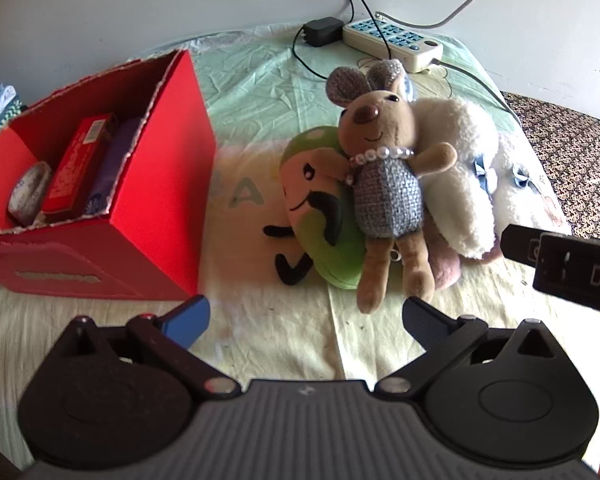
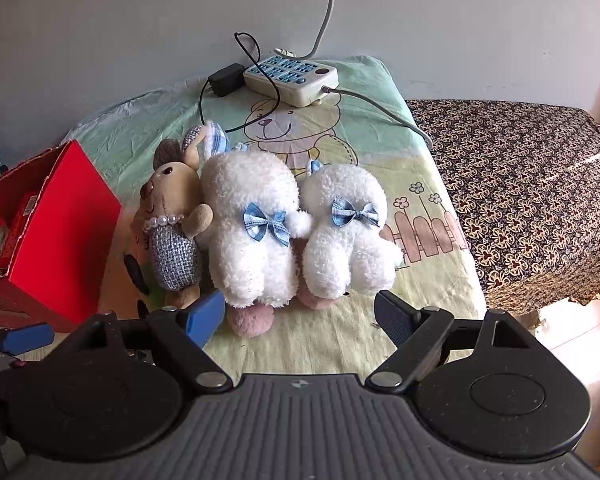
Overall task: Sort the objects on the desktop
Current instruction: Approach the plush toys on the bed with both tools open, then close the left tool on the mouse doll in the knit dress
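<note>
A brown plush mouse (image 1: 384, 184) in a grey knit dress and pearl necklace lies on a green plush toy (image 1: 324, 216) and leans on a white fluffy plush (image 1: 468, 168). The right wrist view shows two white plush toys with blue bows (image 2: 256, 232) (image 2: 344, 232) side by side, the mouse (image 2: 172, 236) to their left. My left gripper (image 1: 306, 316) is open just short of the mouse's feet. My right gripper (image 2: 300, 312) is open in front of the white plush toys, holding nothing. A red cardboard box (image 1: 100, 200) stands open at the left.
The box holds a red packet (image 1: 80, 164), a tape roll (image 1: 28, 192) and something purple. A power strip (image 1: 392, 42) and black adapter (image 1: 322, 32) with cables lie at the table's far edge by the wall. A patterned cloth (image 2: 520, 200) covers furniture on the right.
</note>
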`<state>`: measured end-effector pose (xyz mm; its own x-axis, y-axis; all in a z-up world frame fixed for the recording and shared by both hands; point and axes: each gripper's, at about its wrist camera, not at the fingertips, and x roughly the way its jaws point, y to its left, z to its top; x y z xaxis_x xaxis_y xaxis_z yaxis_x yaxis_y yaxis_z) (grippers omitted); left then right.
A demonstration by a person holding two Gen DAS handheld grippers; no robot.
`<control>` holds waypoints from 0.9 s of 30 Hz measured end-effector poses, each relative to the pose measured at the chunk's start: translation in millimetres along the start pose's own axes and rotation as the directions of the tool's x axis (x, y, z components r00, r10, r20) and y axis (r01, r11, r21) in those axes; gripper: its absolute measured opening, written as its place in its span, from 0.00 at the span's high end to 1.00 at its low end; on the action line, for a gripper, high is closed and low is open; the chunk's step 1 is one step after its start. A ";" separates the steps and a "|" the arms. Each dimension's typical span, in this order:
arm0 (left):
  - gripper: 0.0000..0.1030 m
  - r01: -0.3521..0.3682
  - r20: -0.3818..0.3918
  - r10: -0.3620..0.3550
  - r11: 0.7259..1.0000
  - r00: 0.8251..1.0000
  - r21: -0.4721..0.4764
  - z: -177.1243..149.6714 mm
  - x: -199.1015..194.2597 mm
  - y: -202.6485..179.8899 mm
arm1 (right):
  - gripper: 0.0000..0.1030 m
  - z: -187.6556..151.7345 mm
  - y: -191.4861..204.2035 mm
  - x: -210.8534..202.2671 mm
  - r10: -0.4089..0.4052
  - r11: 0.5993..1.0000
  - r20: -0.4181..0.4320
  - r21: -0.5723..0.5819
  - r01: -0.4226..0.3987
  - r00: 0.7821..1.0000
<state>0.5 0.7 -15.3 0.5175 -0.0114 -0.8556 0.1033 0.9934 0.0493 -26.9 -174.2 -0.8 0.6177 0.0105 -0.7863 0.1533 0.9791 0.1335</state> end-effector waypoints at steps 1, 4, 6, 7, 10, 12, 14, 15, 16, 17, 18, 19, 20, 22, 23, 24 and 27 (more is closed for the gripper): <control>0.02 0.004 0.009 -0.004 1.000 1.000 0.009 -0.9 -1.9 0.0 | 0.18 0.6 -1.3 0.1 0.000 1.000 0.004 -0.002 0.000 1.000; 0.02 0.049 0.040 -0.051 0.998 0.998 0.045 -2.1 -9.5 3.3 | 0.18 3.3 -6.9 -1.1 0.002 1.000 0.023 -0.016 -0.001 1.000; 0.02 0.073 0.067 -0.079 0.994 0.995 0.080 -1.1 -15.0 5.8 | 0.18 6.3 -11.4 -2.3 0.013 1.000 0.034 -0.027 -0.012 0.999; 0.02 0.079 0.082 -0.088 0.992 0.993 0.101 0.5 -17.7 6.3 | 0.18 9.3 -14.5 -2.9 0.027 0.999 0.037 -0.026 -0.026 0.999; 0.07 0.100 0.123 -0.118 0.985 0.985 0.140 11.2 -20.6 6.9 | 0.22 18.5 -22.2 -4.6 0.069 0.997 0.047 -0.021 -0.068 0.997; 0.15 0.110 0.140 -0.130 0.984 0.982 0.141 22.1 -18.6 8.2 | 0.25 27.8 -22.4 -5.4 0.106 0.994 0.056 -0.037 -0.105 0.993; 0.15 0.121 0.155 -0.138 0.986 0.978 0.112 32.6 -15.0 10.6 | 0.27 35.2 -21.3 -7.4 0.135 0.990 0.074 -0.050 -0.131 0.988; 0.14 0.139 0.161 -0.153 0.986 0.975 0.093 37.4 -12.2 12.0 | 0.27 38.2 -20.5 -8.8 0.144 0.989 0.086 -0.054 -0.140 0.986; 0.13 0.162 0.160 -0.173 0.983 0.972 0.081 40.3 -9.1 12.7 | 0.27 40.2 -19.8 -10.5 0.152 0.987 0.099 -0.059 -0.147 0.983; 0.13 0.185 0.155 -0.194 0.980 0.969 0.073 42.0 -5.7 12.5 | 0.28 41.2 -18.7 -11.6 0.158 0.986 0.109 -0.065 -0.152 0.981; 0.13 0.201 0.150 -0.209 0.977 0.966 0.070 42.3 -2.3 10.9 | 0.28 42.1 -17.4 -11.7 0.168 0.985 0.113 -0.070 -0.161 0.979; 0.13 0.216 0.146 -0.224 0.974 0.964 0.066 42.6 1.2 9.2 | 0.28 43.0 -16.1 -11.7 0.178 0.983 0.117 -0.075 -0.170 0.977; 0.15 0.230 0.142 -0.237 0.971 0.961 0.065 42.7 4.4 7.4 | 0.30 44.0 -14.7 -11.7 0.189 0.980 0.120 -0.080 -0.181 0.975; 0.19 0.229 0.134 -0.239 0.970 0.962 0.083 40.6 10.2 1.4 | 0.33 46.0 -9.6 -10.3 0.240 0.969 0.108 -0.086 -0.232 0.965; 0.21 0.227 0.130 -0.238 0.969 0.963 0.094 39.5 13.3 -1.4 | 0.34 46.8 -5.5 -10.1 0.264 0.962 0.103 -0.097 -0.254 0.959; 0.26 0.227 0.122 -0.239 0.969 0.963 0.101 38.7 16.0 -3.5 | 0.34 48.2 0.1 -9.6 0.283 0.956 0.101 -0.117 -0.271 0.954; 0.32 0.234 0.103 -0.246 0.965 0.964 0.121 37.8 20.6 -4.3 | 0.35 51.0 11.4 -10.3 0.305 0.944 0.118 -0.172 -0.283 0.945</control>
<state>42.8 -8.1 -13.6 0.5610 -0.2676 -0.7834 0.3231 0.9420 -0.0904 7.8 -173.5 39.6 0.7215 0.2843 -0.6313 -0.1625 0.9559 0.2448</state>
